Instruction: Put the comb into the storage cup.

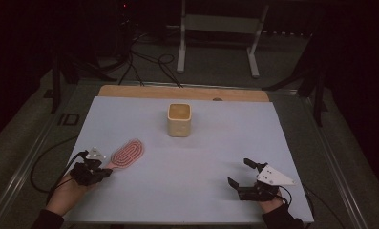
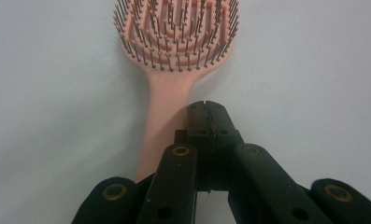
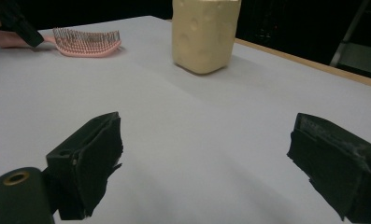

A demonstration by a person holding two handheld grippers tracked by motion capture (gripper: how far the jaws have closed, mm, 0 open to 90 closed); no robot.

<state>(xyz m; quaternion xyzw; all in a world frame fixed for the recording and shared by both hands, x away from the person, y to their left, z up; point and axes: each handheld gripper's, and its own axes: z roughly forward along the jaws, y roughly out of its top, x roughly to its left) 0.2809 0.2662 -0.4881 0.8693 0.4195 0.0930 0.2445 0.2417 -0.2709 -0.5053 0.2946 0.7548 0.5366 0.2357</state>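
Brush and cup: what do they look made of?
Brush: pink moulded plastic, matt, smooth one-piece handle and slotted head; thin darker bristles, likely plastic too. Cup: cream, matt, with shallow round dimples in its wall; plastic or silicone, hard to tell which.

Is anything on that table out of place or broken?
Nothing looks spilled or askew: the brush lies flat, bristles up, and the cup stands upright. Only the right tool has pads that look frayed at the edges.

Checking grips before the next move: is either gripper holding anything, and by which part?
The left gripper is shut beside the hairbrush handle, jaws meeting with nothing between them. The right gripper is open over bare table. Nothing is held.
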